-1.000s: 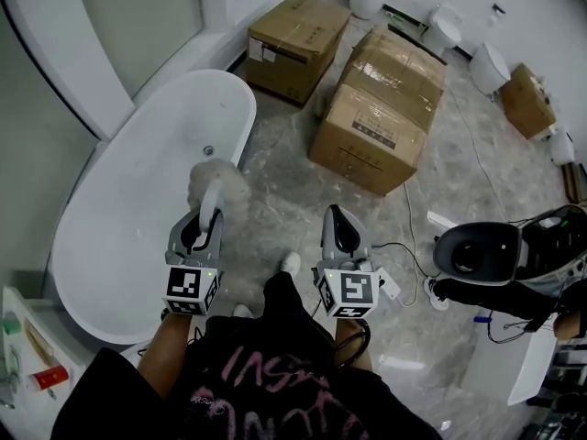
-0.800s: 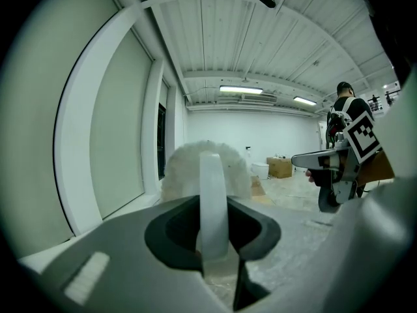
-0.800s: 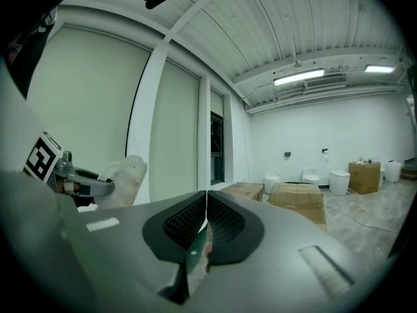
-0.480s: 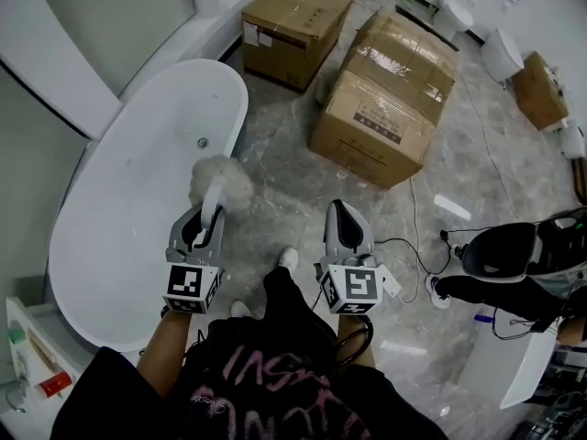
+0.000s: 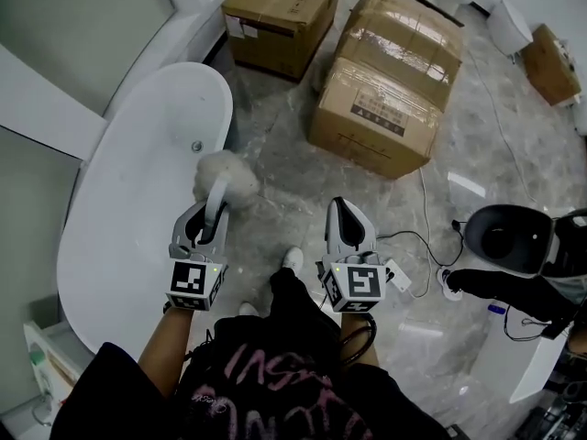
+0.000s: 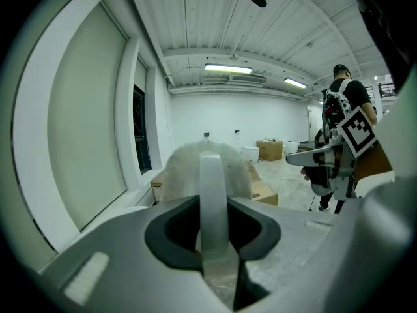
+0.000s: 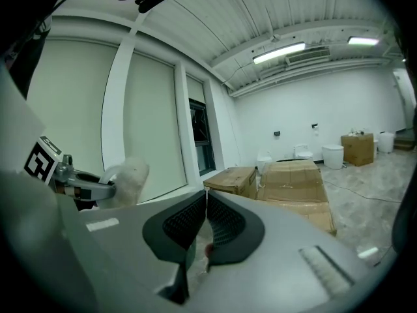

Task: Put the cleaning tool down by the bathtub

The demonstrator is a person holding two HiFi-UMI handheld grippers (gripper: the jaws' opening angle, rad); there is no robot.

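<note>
- while the left gripper [image 5: 207, 216] is held out in front of the person, its jaws are clamped on the white handle of the cleaning tool [image 5: 224, 176], whose fluffy head points away from the person
- in the head view that head shows above the floor [image 5: 275, 168], just beside the right rim of the white bathtub [image 5: 87, 273]
- the right gripper [image 5: 338, 211] is level with the left one, its jaws pressed together with nothing between them
- cardboard boxes [image 5: 383, 108] stand on the floor beyond, near the tub's far end
</note>
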